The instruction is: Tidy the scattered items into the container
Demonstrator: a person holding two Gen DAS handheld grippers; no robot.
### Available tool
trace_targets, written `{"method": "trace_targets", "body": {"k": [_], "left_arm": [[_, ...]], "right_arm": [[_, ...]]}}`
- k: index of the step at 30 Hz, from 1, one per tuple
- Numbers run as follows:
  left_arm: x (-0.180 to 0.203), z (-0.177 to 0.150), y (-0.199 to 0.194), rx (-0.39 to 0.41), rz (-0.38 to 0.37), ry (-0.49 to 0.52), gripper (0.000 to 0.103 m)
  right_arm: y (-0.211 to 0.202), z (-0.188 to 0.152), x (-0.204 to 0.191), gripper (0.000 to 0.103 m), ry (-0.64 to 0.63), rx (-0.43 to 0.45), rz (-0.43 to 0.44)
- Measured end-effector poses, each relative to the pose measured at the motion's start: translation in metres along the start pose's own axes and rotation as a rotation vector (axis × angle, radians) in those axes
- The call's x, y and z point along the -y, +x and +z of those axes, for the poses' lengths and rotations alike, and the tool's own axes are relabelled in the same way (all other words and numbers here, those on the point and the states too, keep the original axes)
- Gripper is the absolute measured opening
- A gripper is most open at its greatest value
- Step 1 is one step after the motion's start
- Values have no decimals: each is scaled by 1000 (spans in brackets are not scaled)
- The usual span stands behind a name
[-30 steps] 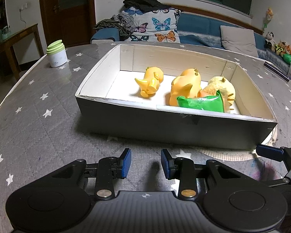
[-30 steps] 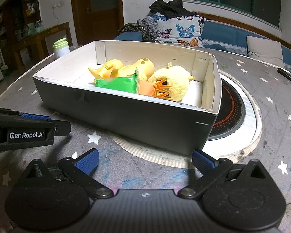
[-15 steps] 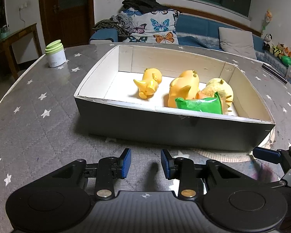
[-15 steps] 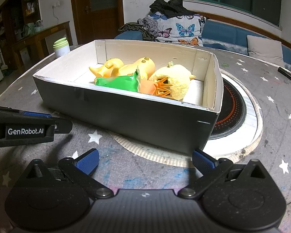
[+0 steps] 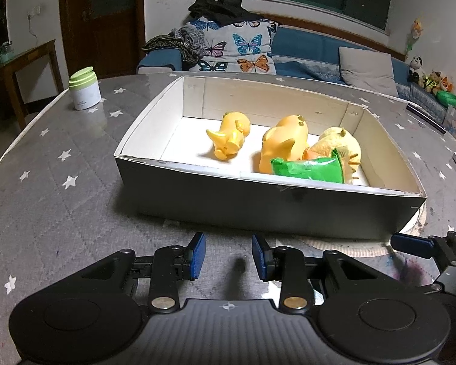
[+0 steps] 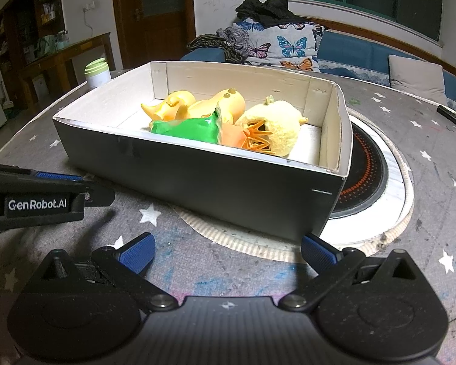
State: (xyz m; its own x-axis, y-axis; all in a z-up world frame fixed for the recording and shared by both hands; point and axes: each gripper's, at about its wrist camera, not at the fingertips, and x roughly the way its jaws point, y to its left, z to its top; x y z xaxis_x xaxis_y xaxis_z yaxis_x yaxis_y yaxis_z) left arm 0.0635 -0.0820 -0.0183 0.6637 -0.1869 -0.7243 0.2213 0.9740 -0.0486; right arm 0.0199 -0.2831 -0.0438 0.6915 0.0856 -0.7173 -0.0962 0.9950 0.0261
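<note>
A grey cardboard box [image 5: 258, 203] with a white inside sits on the table; it also shows in the right wrist view [image 6: 197, 182]. Inside lie two yellow rubber toys [image 5: 231, 138] [image 5: 284, 143], a fuzzy yellow plush [image 5: 342, 143] and a green packet [image 5: 307, 168]. The packet [image 6: 188, 127] and plush [image 6: 276, 127] show in the right wrist view too. My left gripper [image 5: 227, 258] is narrowly open and empty, in front of the box. My right gripper [image 6: 226, 254] is wide open and empty, in front of the box's right corner.
A white jar with a green lid [image 5: 84, 88] stands at the table's far left. A round black hotplate with a white rim [image 6: 367, 164] lies under the box's right end. The table carries a grey star-patterned cloth [image 5: 60, 167]. A sofa with cushions stands behind.
Both grippers have drawn back slightly from the box. Their jaws have not changed.
</note>
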Motion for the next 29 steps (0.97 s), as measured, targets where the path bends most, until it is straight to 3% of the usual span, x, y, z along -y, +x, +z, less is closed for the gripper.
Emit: {"method": "trace_targets", "body": {"k": [14, 29], "left_arm": [[-1, 1, -2, 16, -45, -22, 36], [0, 1, -5, 50, -25, -8, 36]], "right_arm": [[1, 0, 0, 103, 2, 2, 2], [1, 1, 2, 103, 8, 4, 4]]}}
